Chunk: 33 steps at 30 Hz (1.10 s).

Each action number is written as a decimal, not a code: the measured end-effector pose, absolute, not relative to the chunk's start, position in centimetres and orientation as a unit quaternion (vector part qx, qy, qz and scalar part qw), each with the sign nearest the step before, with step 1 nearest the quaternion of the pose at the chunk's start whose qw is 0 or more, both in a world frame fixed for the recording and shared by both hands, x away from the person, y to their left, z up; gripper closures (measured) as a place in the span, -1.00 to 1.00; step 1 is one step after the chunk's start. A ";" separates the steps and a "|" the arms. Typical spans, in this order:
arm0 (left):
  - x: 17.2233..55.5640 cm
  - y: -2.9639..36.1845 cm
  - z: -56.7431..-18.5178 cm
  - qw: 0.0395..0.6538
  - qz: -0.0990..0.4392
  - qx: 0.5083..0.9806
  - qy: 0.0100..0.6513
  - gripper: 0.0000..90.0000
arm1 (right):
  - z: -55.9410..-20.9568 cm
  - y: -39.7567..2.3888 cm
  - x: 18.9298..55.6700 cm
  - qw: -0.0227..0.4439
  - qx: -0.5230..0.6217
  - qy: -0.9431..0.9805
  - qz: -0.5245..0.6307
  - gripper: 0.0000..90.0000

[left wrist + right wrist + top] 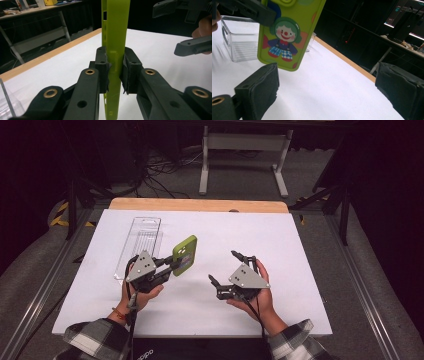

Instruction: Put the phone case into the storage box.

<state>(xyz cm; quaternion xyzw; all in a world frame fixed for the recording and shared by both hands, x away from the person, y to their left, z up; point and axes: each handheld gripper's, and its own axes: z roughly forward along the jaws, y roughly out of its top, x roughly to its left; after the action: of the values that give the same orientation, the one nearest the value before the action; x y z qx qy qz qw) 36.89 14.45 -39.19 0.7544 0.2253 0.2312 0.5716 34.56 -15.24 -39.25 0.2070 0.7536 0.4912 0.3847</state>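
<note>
left claw [172,265] clamps phone case [185,254] edgewise, aloft

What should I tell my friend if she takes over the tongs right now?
Left tongs: shut on the green phone case, held up off the white table, edge-on between the pads.
Right tongs: open, holding nothing, jaws pointed toward the case.
Clear plastic tray: on the table, beyond the left tongs.
Done: case picked up.
Left: probably grab the case with the right tongs too; where it goes next cannot be told.
</note>
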 end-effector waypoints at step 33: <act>37.2 16.1 -38.4 0.576 0.243 0.745 0.232 0.73 | -40.6 -17.9 32.8 0.402 0.202 0.753 0.480 -0.85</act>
<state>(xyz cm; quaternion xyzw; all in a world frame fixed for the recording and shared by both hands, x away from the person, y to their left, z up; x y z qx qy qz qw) 37.21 16.09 -38.40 0.7451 0.2324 0.2425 0.5762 32.83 -17.89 -40.61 0.2019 0.7534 0.4799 0.4016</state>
